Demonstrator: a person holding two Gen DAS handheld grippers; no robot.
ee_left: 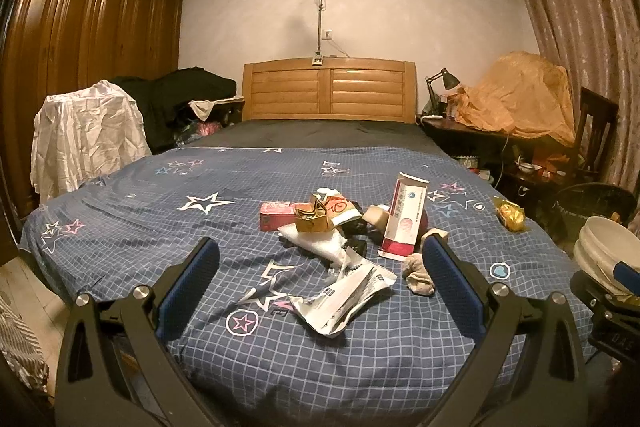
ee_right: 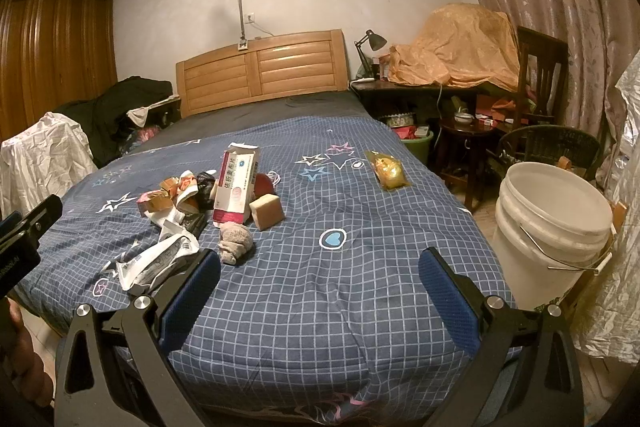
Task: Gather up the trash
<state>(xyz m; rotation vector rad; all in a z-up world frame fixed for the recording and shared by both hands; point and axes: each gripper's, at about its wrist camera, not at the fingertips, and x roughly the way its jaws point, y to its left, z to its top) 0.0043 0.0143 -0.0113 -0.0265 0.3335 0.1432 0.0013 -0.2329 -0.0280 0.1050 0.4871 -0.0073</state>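
A pile of trash lies on the blue checked bedspread: a tall white and red medicine box, a crumpled white wrapper, a gold carton, a pink box, a balled grey sock and a tan block. A yellow packet lies apart to the right. My left gripper is open above the bed's foot, short of the wrapper. My right gripper is open and empty over bare bedspread, right of the sock. A white bucket stands by the bed's right side.
A wooden headboard stands at the far end. A wardrobe and a cloth-draped chair are on the left. A cluttered dark desk, a lamp, a chair and a dark wicker basket are on the right.
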